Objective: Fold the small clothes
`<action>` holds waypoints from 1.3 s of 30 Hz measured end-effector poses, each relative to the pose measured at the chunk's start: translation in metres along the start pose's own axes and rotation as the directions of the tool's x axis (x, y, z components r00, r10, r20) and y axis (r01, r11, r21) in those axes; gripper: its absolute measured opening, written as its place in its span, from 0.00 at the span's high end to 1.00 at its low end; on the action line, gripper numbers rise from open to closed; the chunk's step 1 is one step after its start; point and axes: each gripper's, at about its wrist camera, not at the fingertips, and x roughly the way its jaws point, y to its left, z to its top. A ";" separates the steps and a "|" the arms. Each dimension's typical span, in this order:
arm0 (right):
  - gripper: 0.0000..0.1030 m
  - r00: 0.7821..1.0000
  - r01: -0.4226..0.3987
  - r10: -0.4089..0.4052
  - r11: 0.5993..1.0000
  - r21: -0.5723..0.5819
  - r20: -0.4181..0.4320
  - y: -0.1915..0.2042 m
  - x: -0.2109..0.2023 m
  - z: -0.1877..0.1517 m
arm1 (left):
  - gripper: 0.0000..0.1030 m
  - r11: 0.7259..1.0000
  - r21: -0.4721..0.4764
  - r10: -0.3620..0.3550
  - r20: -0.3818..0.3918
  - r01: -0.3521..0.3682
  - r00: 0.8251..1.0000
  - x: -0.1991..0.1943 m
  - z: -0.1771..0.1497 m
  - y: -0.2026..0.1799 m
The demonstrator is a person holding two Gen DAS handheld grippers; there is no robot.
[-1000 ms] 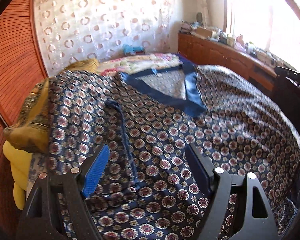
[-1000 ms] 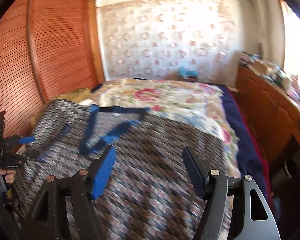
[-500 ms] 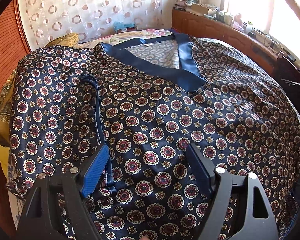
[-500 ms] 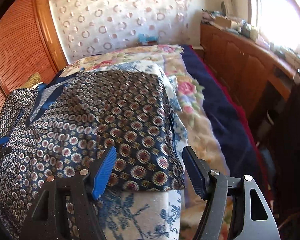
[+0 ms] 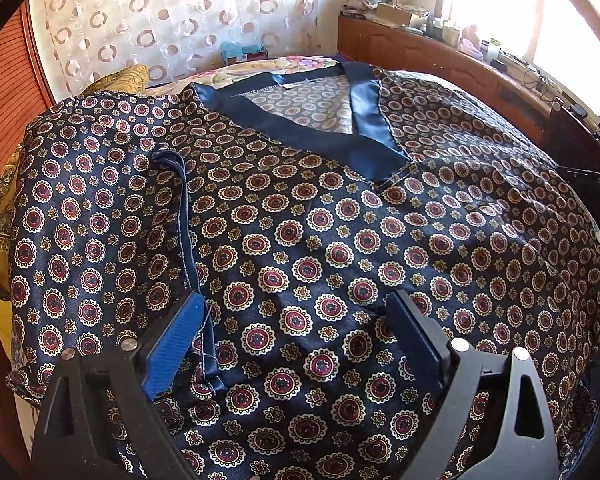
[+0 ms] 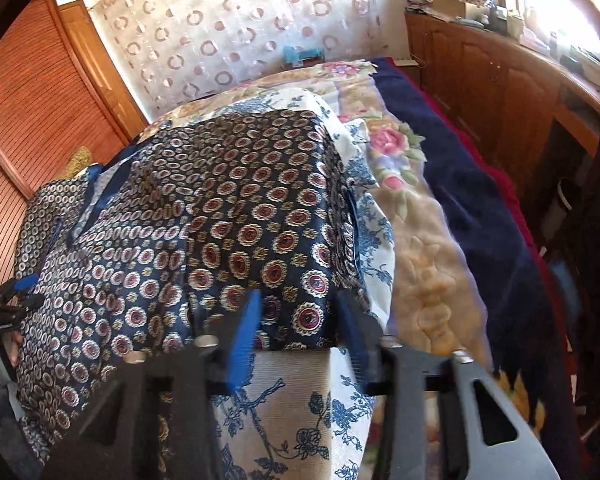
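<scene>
A dark navy satin top (image 5: 320, 216) with red and cream medallions and a plain blue V-neck band (image 5: 360, 148) lies spread flat on the bed. My left gripper (image 5: 296, 320) is open just above its lower left part, beside the blue-edged left sleeve seam (image 5: 184, 216). In the right wrist view the same top (image 6: 240, 216) lies at left. My right gripper (image 6: 300, 312) is partly closed, its fingers straddling the top's right hem corner (image 6: 312, 316). The frame is blurred, so contact is unclear. The left gripper also shows in the right wrist view (image 6: 16, 296).
The top rests on a white and blue floral cloth (image 6: 300, 408) over a floral blanket (image 6: 420, 240) and a navy blanket (image 6: 480, 200). A yellow patterned cushion (image 5: 0, 216) lies at left. A wooden cabinet (image 6: 500, 80) lines the right, a wooden slatted wall (image 6: 32, 100) the left.
My right gripper has moved down onto the top's right hem corner and its fingers have closed inward. My left gripper has dropped slightly closer to the fabric and stays open.
</scene>
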 end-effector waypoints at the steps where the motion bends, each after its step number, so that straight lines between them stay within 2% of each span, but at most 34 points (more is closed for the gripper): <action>1: 0.76 1.000 0.017 -0.017 1.000 -0.014 0.002 0.000 0.002 0.001 | 0.09 1.000 0.000 0.000 -0.001 0.000 1.000 0.000 0.000 0.000; 3: 0.89 0.998 0.061 -0.061 0.997 -0.049 0.009 0.003 0.001 0.002 | 0.08 1.000 0.004 0.000 -0.002 0.000 1.000 0.000 0.000 -0.001; 5: 0.95 0.996 0.087 -0.085 0.993 -0.075 0.019 0.011 0.002 0.002 | 0.08 1.000 0.003 -0.002 -0.003 0.002 1.000 0.001 0.000 -0.002; 8: 0.96 0.991 0.120 -0.112 0.987 -0.107 0.080 0.027 -0.010 0.007 | 0.08 1.000 0.003 -0.004 -0.004 0.004 1.000 0.002 0.001 -0.001; 11: 0.96 0.984 0.124 -0.102 0.980 -0.153 0.149 0.050 -0.027 0.012 | 0.08 1.000 0.021 -0.008 0.011 0.008 1.000 -0.002 0.003 -0.002; 13: 0.96 0.978 0.115 -0.077 0.974 -0.193 0.194 0.072 -0.038 0.018 | 0.08 1.000 0.018 -0.010 0.039 0.009 0.999 -0.008 0.005 -0.002; 16: 0.96 0.973 0.086 -0.026 0.962 -0.257 0.228 0.105 -0.045 0.022 | 0.08 1.000 -0.001 0.001 0.122 -0.001 0.993 -0.027 0.011 -0.003; 19: 0.96 0.976 0.036 0.036 0.948 -0.317 0.217 0.137 -0.043 0.018 | 0.08 1.000 -0.014 0.009 0.189 -0.006 0.982 -0.046 0.017 -0.007; 23: 0.96 0.988 -0.050 0.093 0.946 -0.321 0.122 0.154 -0.023 0.010 | 0.08 1.000 -0.005 -0.016 0.268 0.018 0.963 -0.072 0.023 -0.015; 25: 0.87 0.990 -0.075 0.109 0.948 -0.309 0.093 0.154 -0.018 0.005 | 0.08 0.999 0.024 -0.038 0.289 0.032 0.957 -0.082 0.023 -0.021; 27: 0.67 0.987 -0.111 0.139 0.950 -0.292 0.076 0.148 -0.020 0.001 | 0.08 0.998 0.049 -0.053 0.303 0.040 0.952 -0.090 0.022 -0.028; 29: 0.57 0.988 -0.095 0.124 0.956 -0.279 0.089 0.139 -0.023 0.002 | 0.08 0.996 0.073 -0.065 0.314 0.044 0.947 -0.097 0.022 -0.035; 33: 0.57 0.986 -0.063 0.094 0.975 -0.214 0.139 0.107 -0.039 0.005 | 0.08 0.995 0.089 -0.071 0.347 0.042 0.935 -0.107 0.020 -0.045; 35: 0.57 0.986 -0.017 0.044 0.986 -0.168 0.161 0.090 -0.046 0.006 | 0.08 0.995 0.086 -0.085 0.346 0.059 0.934 -0.107 0.020 -0.047; 39: 0.57 0.991 0.018 -0.005 0.995 -0.095 0.135 0.069 -0.032 0.011 | 0.08 0.995 0.074 -0.094 0.338 0.073 0.936 -0.103 0.020 -0.050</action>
